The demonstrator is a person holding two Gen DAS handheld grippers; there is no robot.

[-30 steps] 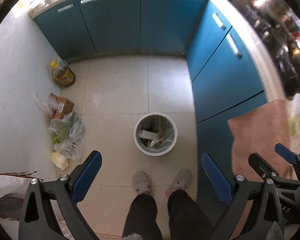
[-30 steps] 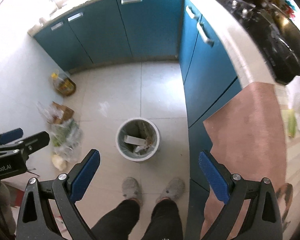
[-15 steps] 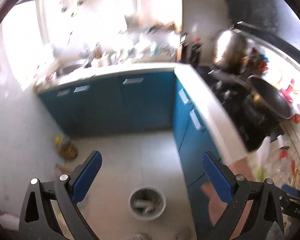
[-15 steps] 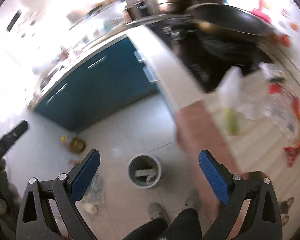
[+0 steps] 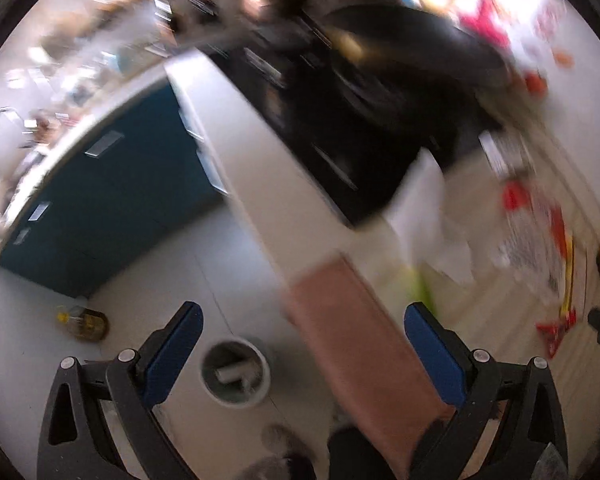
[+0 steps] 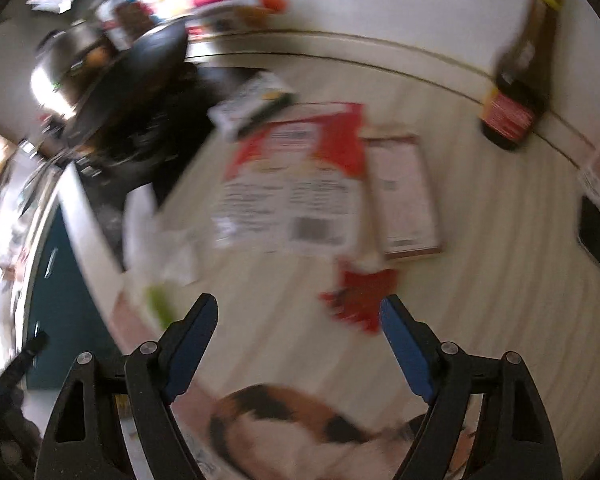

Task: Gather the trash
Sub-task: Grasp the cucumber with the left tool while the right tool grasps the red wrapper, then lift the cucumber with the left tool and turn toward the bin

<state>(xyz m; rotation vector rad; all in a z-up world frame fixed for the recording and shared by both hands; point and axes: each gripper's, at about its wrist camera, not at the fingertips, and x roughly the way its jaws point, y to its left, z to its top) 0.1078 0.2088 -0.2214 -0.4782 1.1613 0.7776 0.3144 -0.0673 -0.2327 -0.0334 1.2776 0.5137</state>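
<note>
The jaws of both grippers stand spread wide with nothing between them; the right gripper [image 6: 298,320] hangs over the pale surface [image 6: 480,300], the left gripper [image 5: 300,332] is out past the surface's edge, over the floor, with the bin [image 5: 236,372] below it.

The trash lies on the surface: a torn red wrapper scrap [image 6: 362,294] sits just ahead of the right gripper, slightly toward its right-hand finger, near enough that it looks the likeliest first pick; its shape is ragged and blurred, so no clear long axis can be read; beyond it lies a large flat red-and-white package [image 6: 296,184], long side running away from the jaws, with a flat pinkish card [image 6: 406,196] just beside it on the right; a crumpled white bag [image 6: 152,236] and something green [image 6: 160,300] lie to the left, near the edge.

From the left wrist view the same red scrap [image 5: 556,330] shows far off to the right, so the right hand is plainly nearer; a short forward drop should bring the scrap between the jaws.

A calico cat [image 6: 300,428] lies right under the right gripper, close enough to be brushed on the way down; a dark bottle [image 6: 516,92] stands well apart at the wall.
</note>
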